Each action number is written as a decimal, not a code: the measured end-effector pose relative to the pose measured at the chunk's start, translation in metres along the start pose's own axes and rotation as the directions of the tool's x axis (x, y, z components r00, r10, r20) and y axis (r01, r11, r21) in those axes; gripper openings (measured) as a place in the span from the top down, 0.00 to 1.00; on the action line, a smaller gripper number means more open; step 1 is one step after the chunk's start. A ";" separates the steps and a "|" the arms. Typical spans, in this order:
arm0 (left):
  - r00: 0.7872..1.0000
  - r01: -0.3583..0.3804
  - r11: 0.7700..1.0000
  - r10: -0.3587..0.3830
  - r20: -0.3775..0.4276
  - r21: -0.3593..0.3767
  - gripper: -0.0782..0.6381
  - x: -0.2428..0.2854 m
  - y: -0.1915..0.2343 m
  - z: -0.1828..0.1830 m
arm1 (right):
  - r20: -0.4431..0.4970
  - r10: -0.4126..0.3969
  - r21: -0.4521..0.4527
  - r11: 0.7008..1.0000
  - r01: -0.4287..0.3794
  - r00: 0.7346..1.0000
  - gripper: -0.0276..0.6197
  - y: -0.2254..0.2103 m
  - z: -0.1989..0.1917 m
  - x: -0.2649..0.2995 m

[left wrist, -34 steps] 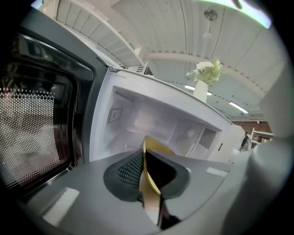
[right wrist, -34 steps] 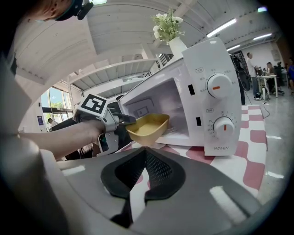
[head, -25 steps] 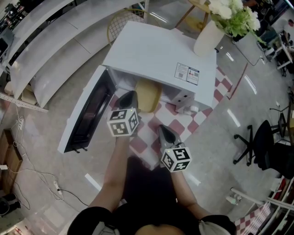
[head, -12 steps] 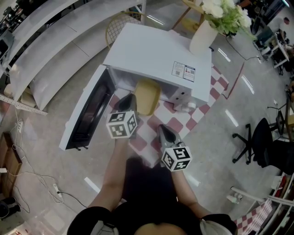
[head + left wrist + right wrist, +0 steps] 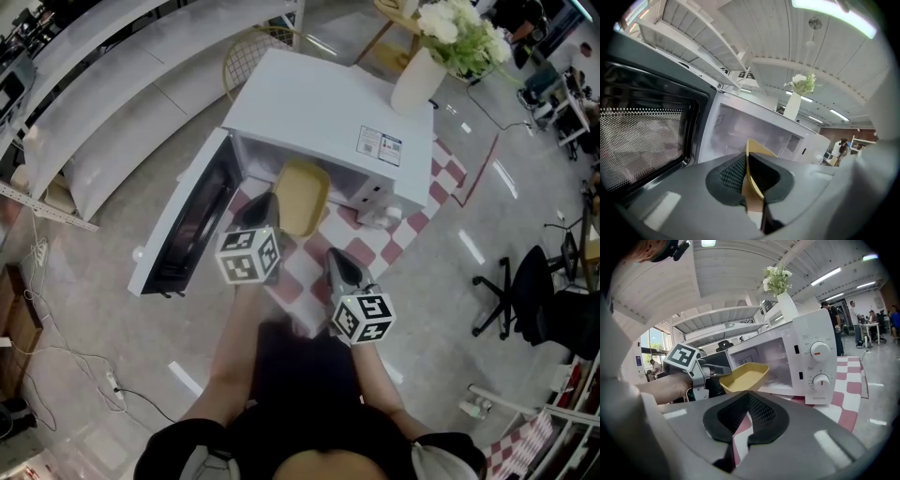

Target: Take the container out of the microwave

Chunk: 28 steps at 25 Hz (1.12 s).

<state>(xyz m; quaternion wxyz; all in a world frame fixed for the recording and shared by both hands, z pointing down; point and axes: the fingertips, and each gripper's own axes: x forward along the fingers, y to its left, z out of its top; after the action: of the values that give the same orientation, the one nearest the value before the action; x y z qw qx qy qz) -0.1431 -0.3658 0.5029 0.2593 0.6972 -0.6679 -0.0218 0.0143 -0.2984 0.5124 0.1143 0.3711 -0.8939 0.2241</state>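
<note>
My left gripper (image 5: 267,202) is shut on the near rim of the yellow container (image 5: 302,195), which hangs level just in front of the white microwave (image 5: 328,103). The microwave's door (image 5: 187,220) stands swung open to the left. In the left gripper view the container's rim (image 5: 751,161) runs edge-on between the pads, with the lit cavity (image 5: 740,131) behind it. In the right gripper view the container (image 5: 744,377) shows off the cloth, beside the dial panel (image 5: 818,364). My right gripper (image 5: 337,261) is shut on nothing, lower right of the container.
A red-and-white checkered cloth (image 5: 370,246) lies under the microwave. A white vase of flowers (image 5: 417,80) stands at the microwave's far right corner. A wire chair (image 5: 251,47) stands behind, an office chair (image 5: 525,300) to the right. Cables (image 5: 84,361) trail on the floor at left.
My left gripper has drawn the container slightly back from the microwave's opening and a little up. The right gripper has kept still.
</note>
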 end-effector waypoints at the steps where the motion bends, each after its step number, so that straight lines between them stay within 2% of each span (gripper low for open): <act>1: 1.000 0.001 1.000 -0.001 -0.002 0.001 0.86 -0.002 0.000 -0.001 | 0.001 0.000 -0.002 1.000 0.000 1.000 0.96 0.001 0.001 0.000; 14: 1.000 -0.009 0.999 0.010 0.024 -0.039 0.86 -0.039 0.005 -0.003 | 0.039 -0.021 -0.014 1.000 0.022 0.999 0.96 0.003 0.013 -0.014; 23: 0.998 0.048 0.998 -0.047 0.030 -0.027 0.86 -0.055 -0.012 -0.004 | 0.063 -0.045 -0.022 0.999 0.046 0.997 0.96 0.003 0.024 -0.025; 28: 0.997 0.056 0.998 -0.055 0.045 -0.026 0.86 -0.067 -0.014 -0.005 | 0.084 -0.067 -0.026 0.997 0.070 0.994 0.96 0.000 0.030 -0.030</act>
<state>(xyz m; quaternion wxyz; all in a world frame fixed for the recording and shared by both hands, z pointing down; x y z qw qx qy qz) -0.1354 -0.3018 0.4807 0.2531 0.7113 -0.6536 -0.0537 0.0340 -0.2949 0.4749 0.0900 0.4088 -0.8878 0.1913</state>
